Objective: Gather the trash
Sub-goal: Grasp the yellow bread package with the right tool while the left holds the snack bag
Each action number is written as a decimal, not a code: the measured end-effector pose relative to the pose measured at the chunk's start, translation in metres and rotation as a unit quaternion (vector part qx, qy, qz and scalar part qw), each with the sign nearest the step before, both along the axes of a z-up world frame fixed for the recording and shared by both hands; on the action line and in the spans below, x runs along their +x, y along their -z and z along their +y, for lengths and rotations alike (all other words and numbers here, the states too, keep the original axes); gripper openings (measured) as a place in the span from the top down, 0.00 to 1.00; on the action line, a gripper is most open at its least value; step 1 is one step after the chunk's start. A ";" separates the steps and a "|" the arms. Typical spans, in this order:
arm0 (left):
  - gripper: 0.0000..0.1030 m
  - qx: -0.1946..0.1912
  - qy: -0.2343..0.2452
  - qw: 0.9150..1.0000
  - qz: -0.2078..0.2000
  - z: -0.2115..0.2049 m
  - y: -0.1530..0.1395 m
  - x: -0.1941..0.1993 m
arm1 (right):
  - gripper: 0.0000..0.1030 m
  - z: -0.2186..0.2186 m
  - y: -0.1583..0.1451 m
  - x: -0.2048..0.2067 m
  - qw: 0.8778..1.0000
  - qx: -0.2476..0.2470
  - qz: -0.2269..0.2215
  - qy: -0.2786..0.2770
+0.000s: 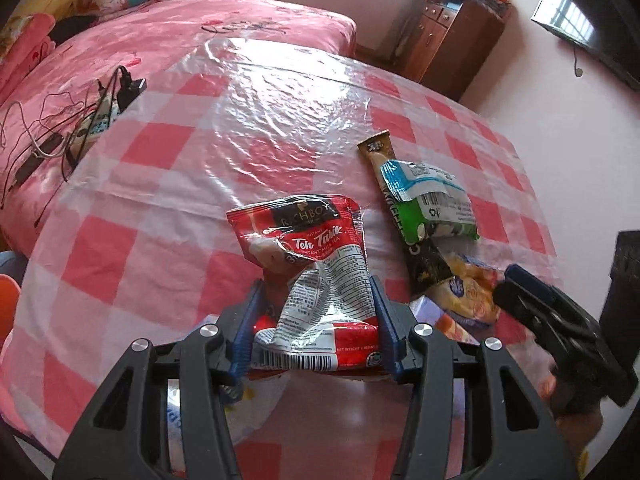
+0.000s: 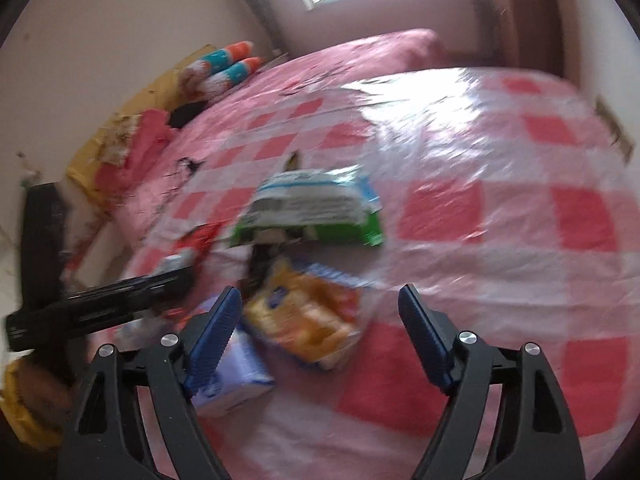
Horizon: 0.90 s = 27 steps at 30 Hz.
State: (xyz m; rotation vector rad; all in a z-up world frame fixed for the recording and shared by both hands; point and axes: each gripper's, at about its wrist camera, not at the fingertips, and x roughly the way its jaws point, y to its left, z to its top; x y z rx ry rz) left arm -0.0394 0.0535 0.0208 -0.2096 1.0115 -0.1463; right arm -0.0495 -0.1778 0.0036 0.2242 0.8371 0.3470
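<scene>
A red Teh Tarik packet (image 1: 304,240), crumpled, sits between the blue pads of my left gripper (image 1: 316,284), which is shut on it just above the checked table (image 1: 160,160). To its right lie a green-and-white wrapper (image 1: 432,200), a gold coffee stick (image 1: 376,144), a yellow snack wrapper (image 1: 472,288) and a small purple box (image 1: 430,308). My right gripper (image 2: 319,291) stands open over the yellow snack wrapper (image 2: 304,320), its pads clear of it. The purple box (image 2: 236,376) lies under its left finger. The right wrist view is blurred.
A clear plastic sheet covers the red-and-white checked cloth (image 2: 500,208). Behind the table is a pink bed (image 1: 240,28) with a power strip and cables (image 1: 92,120). A wooden cabinet (image 1: 452,40) and a wall screen (image 1: 592,20) stand at the back right.
</scene>
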 end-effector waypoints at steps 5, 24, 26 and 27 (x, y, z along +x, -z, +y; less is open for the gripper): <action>0.49 -0.018 0.001 1.000 -0.013 0.012 -0.012 -0.011 | 0.21 0.019 0.004 0.006 0.999 -0.033 0.002 -0.006; 0.49 -0.051 -0.008 0.998 -0.026 0.065 -0.018 -0.047 | 0.27 0.079 0.014 -0.003 0.987 -0.162 -0.003 -0.024; 0.49 -0.054 -0.009 0.998 -0.026 0.071 -0.017 -0.051 | 0.29 0.080 0.015 -0.004 0.986 -0.164 -0.004 -0.025; 0.49 -0.056 -0.010 0.998 -0.025 0.074 -0.016 -0.052 | 0.31 0.080 0.014 -0.005 0.986 -0.163 -0.005 -0.026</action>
